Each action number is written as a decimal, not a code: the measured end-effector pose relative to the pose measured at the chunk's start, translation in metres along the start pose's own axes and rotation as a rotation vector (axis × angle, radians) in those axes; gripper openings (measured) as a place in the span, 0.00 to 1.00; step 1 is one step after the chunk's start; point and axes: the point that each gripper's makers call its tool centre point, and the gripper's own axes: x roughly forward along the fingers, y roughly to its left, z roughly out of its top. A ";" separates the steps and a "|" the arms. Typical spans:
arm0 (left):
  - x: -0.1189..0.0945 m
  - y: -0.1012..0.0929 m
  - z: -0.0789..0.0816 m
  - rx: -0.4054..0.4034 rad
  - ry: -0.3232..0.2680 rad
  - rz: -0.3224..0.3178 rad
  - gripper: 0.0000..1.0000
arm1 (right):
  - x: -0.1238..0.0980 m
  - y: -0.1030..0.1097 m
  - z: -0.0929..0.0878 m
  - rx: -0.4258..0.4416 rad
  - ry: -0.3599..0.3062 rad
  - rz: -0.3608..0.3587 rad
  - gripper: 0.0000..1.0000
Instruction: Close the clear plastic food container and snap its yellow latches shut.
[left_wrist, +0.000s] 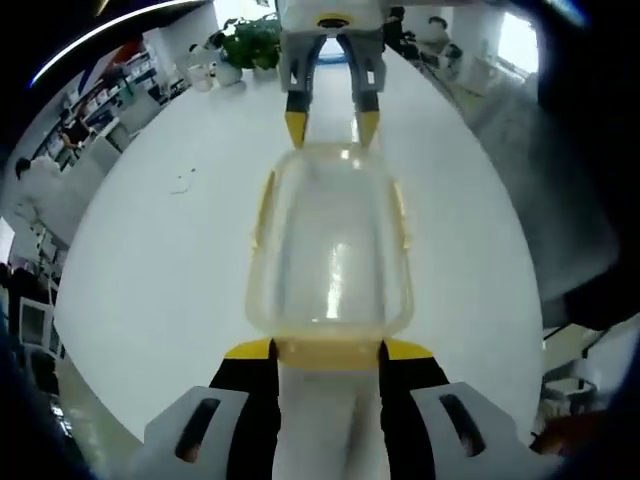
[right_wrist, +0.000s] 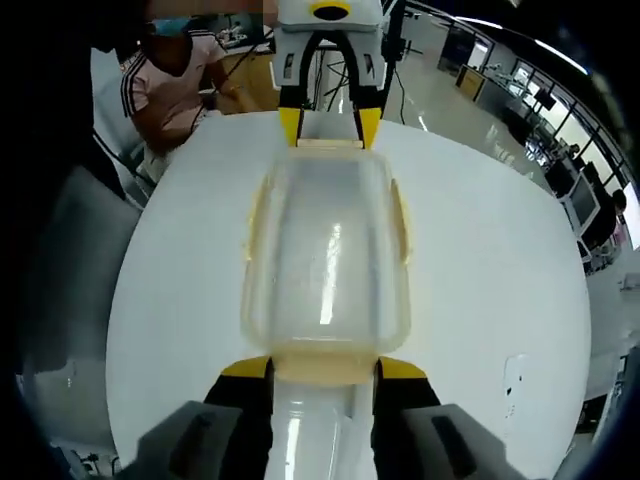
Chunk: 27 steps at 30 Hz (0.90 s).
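Note:
The clear plastic container (left_wrist: 330, 250) (right_wrist: 325, 245) lies lengthwise on the white table with its lid on top. Thin yellow latches (left_wrist: 263, 205) (right_wrist: 249, 225) run along its long sides. A yellow end latch (left_wrist: 328, 353) lies between the tips of my left gripper (left_wrist: 328, 350), whose jaws stand apart at the latch's two ends. My right gripper (right_wrist: 322, 368) straddles the opposite end latch (right_wrist: 322, 372) the same way. Each gripper also shows at the container's far end in the other's view: the right gripper (left_wrist: 332, 125), the left gripper (right_wrist: 329, 125).
The round white table (left_wrist: 160, 280) (right_wrist: 500, 260) has bare room on both sides of the container. Potted plants (left_wrist: 250, 42) and white cups (left_wrist: 200, 75) stand at its far edge. A seated person (right_wrist: 170, 85) is beyond the table, and a grey chair (right_wrist: 60, 270) stands beside it.

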 end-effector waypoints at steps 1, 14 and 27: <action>-0.001 0.000 0.001 0.004 0.002 0.006 0.35 | -0.001 0.000 0.000 -0.003 -0.002 -0.002 0.36; 0.003 0.005 0.005 0.006 0.003 0.013 0.35 | -0.006 -0.001 -0.005 -0.004 -0.011 -0.001 0.36; 0.019 0.003 0.031 0.017 -0.014 0.003 0.35 | -0.014 0.003 -0.033 0.010 0.018 0.005 0.36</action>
